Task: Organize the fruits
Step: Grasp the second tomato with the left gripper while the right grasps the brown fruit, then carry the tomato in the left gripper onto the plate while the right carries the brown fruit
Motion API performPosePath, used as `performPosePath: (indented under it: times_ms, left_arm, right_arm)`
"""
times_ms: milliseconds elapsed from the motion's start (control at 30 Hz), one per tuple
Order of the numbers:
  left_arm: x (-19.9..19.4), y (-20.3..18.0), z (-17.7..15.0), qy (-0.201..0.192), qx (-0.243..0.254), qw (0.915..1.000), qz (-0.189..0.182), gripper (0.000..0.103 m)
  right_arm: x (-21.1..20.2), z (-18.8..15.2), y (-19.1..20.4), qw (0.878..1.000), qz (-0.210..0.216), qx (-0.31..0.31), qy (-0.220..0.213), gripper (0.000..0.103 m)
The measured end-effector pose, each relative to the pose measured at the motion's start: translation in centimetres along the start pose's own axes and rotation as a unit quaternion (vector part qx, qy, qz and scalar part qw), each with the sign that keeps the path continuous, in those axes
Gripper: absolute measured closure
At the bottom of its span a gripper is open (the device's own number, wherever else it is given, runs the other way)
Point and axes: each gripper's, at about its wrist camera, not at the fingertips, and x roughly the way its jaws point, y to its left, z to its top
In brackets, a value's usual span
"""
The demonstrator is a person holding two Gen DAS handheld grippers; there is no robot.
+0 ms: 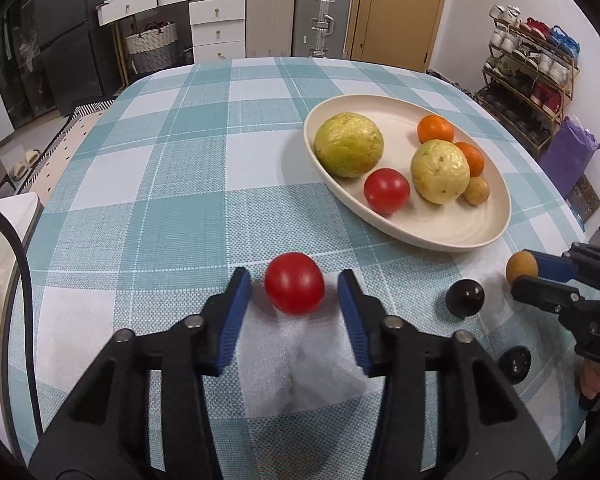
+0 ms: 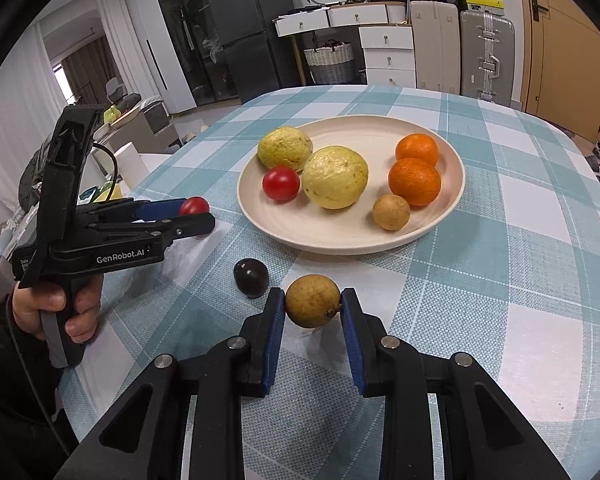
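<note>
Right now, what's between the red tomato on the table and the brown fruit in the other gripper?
A dark plum sits on the cloth between the tomato and the brown fruit. The left wrist view shows it best.

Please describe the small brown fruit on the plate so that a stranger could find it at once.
Find the cream plate on the checked table. At its near edge, just in front of the two oranges, lies the brown fruit. It is the smallest thing on the plate and the only tan one.

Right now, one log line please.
left hand-held gripper: open around tomato | right hand-held gripper: shut on longan | plate: six fruits
</note>
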Motion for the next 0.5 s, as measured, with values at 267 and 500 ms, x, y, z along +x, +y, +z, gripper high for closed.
performPosePath:
  times_ms: [267,500]
  left_arm:
    - [-0.06,-0.30,-0.09,-0.001,0.005,1.0000,-0.001,0.077]
    - [-0.69,-0.56,-0.16,-0.011,0.006,0.9998,-0.013,0.077]
  right_arm:
    - [-0.20,-0.19,-0.43,1.000,0.001,0.006,-0.001,0.074]
    - [-0.02,-0.22,-0.55,1.000,-0.003,0.005,-0.002,0.074]
